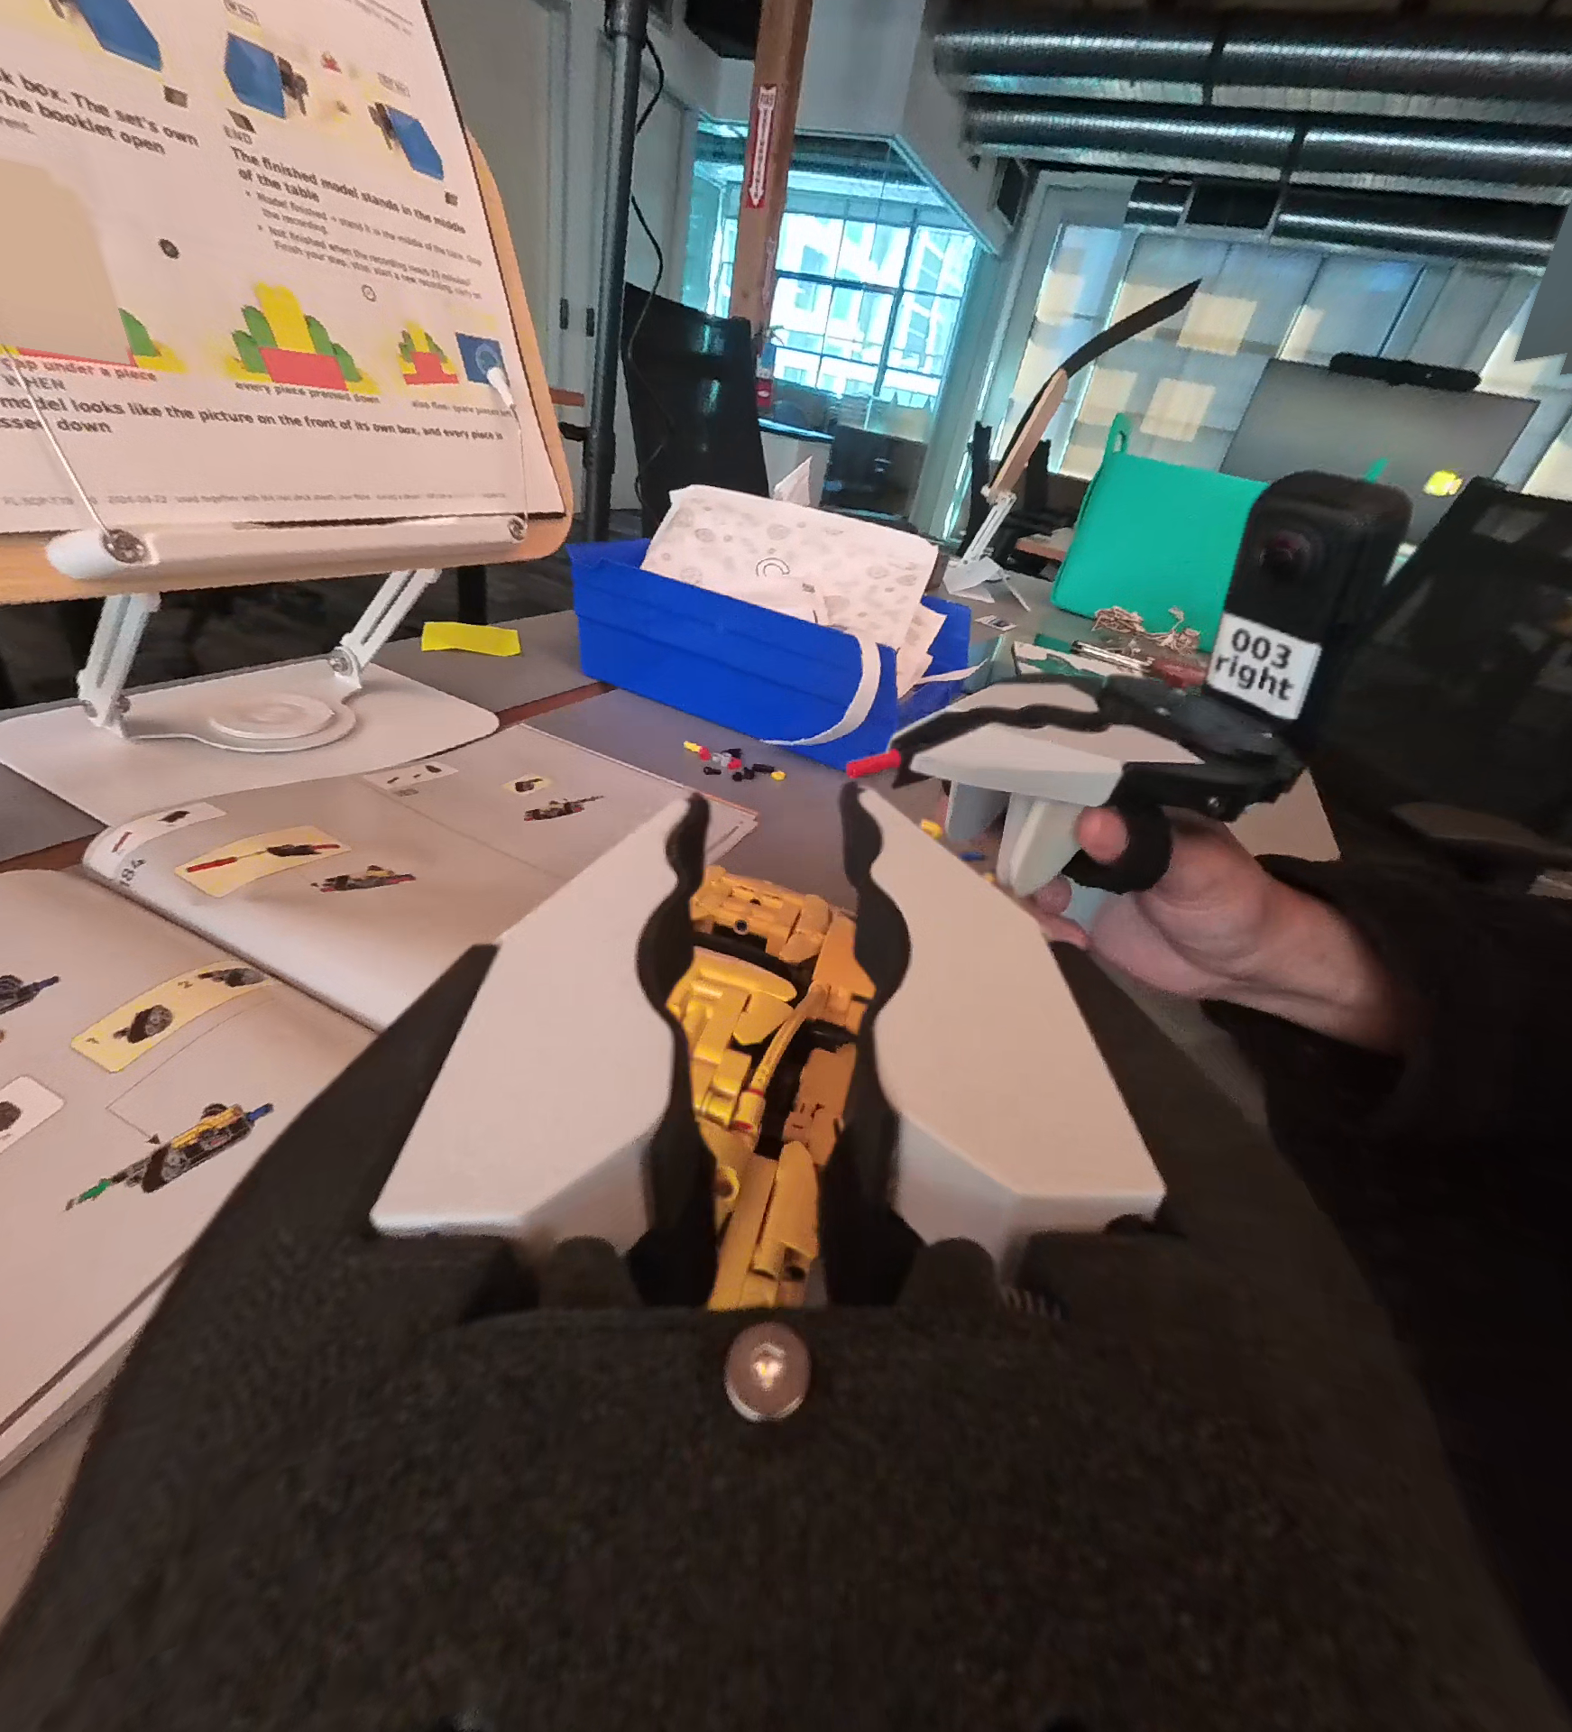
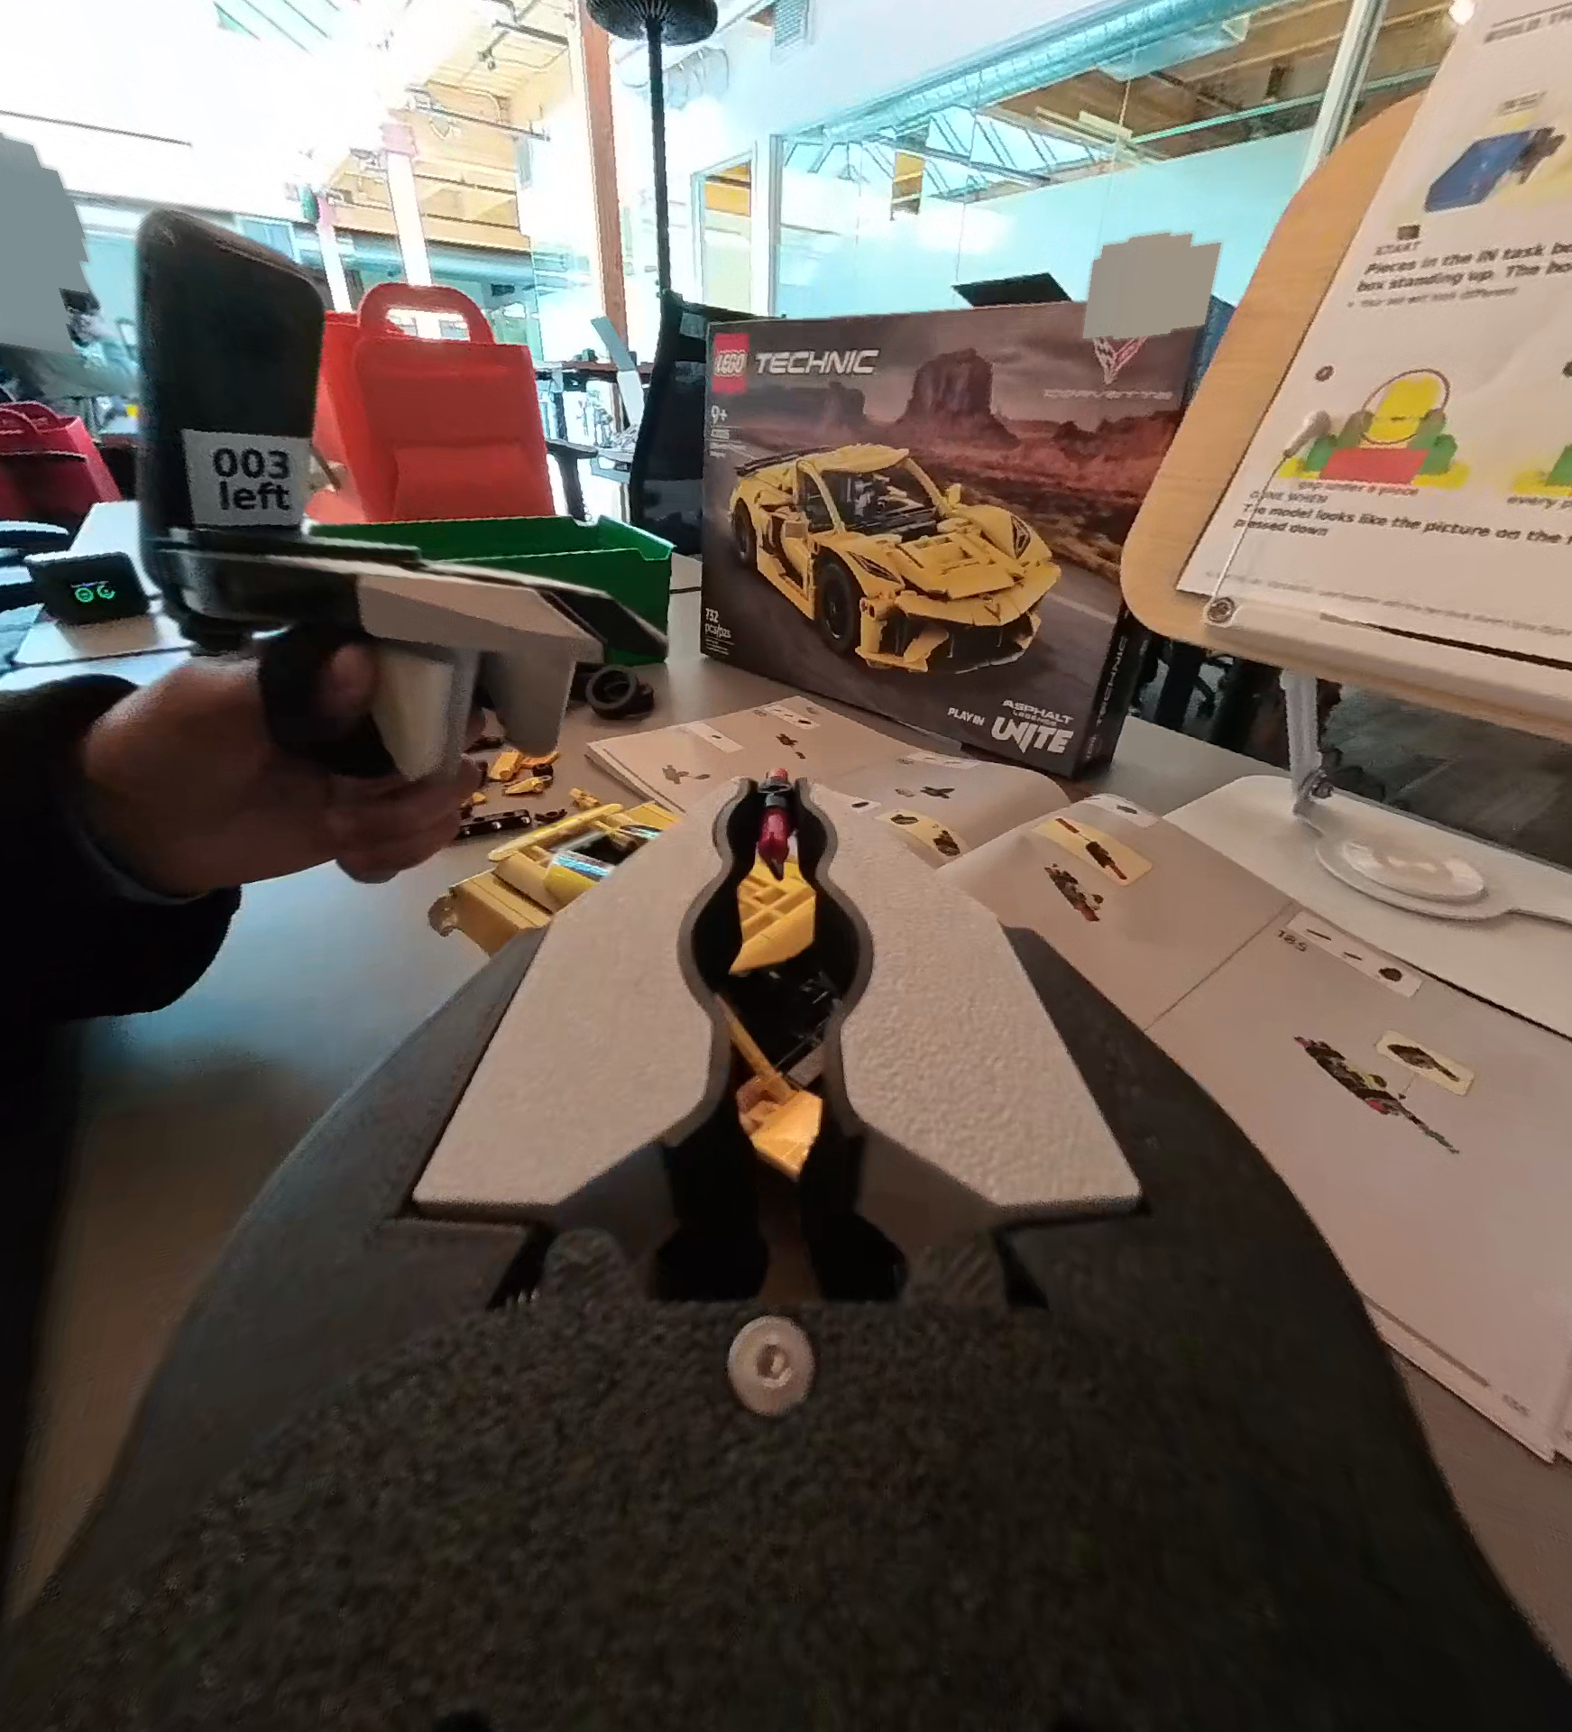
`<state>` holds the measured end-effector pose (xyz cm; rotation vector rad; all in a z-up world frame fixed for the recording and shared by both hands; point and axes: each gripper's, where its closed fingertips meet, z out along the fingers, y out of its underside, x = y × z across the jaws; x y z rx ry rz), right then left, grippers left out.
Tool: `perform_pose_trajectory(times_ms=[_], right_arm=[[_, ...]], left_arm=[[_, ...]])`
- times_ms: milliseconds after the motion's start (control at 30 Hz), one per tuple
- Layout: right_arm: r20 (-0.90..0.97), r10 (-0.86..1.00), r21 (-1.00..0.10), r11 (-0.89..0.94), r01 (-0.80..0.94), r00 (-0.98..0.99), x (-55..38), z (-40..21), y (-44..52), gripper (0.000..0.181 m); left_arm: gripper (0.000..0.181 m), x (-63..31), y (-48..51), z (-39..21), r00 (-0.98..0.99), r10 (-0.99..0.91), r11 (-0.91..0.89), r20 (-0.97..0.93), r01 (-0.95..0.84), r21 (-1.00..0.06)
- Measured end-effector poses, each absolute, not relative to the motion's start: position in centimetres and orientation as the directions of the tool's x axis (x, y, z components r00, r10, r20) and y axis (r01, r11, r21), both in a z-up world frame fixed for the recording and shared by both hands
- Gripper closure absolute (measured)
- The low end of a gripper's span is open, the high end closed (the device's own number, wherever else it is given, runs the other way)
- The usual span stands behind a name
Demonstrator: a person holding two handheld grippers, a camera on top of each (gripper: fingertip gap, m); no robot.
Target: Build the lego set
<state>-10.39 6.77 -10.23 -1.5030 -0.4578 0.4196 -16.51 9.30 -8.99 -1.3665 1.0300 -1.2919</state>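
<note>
Grey table top (image 2: 229, 1106) is holding everything. Right gripper (image 2: 774, 808) is pinching a small red plastic pin (image 2: 773, 825) at its nearly closed tips. Left gripper (image 1: 768, 806) is sitting partly open over the yellow brick car model (image 1: 763, 1022), gripping nothing I can see. Open paper booklet (image 1: 229, 937) is lying beside it. That pin could slip and roll away, because only the very tips are holding it.

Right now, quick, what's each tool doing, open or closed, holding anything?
Left tool: open, above the yellow car model, holding nothing.
Right tool: closed on a small red pin.
</note>
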Motion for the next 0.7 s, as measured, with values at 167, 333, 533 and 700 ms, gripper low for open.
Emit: perform_pose_trajectory(times_ms=[167,333,533,700], right_arm=[[-0.089,0.608,-0.995,-0.028,-0.091,0.789,-11.2,-10.1,6.2,0.176],[-0.232,0.694,-0.960,-0.052,-0.274,0.682,-12.0,-8.6,5.5,0.176],[-0.302,0.741,-0.926,-0.077,-0.371,0.599,-12.7,-7.7,4.9,0.176],[-0.165,0.716,-0.971,0.003,-0.240,0.678,-13.1,-8.0,4.7,0.176]], left_arm=[[0.164,-15.9,7.8,-9.4,-0.001,-0.976,-0.217,0.217,0.016,-0.976],[0.163,-14.2,5.0,-10.3,-0.044,-0.991,-0.128,0.130,-0.044,-0.991],[0.156,-13.0,3.6,-9.8,-0.103,-0.968,-0.229,0.229,-0.013,-0.973],[0.156,-13.7,4.9,-8.6,-0.049,-0.974,-0.224,0.221,0.074,-0.972]])
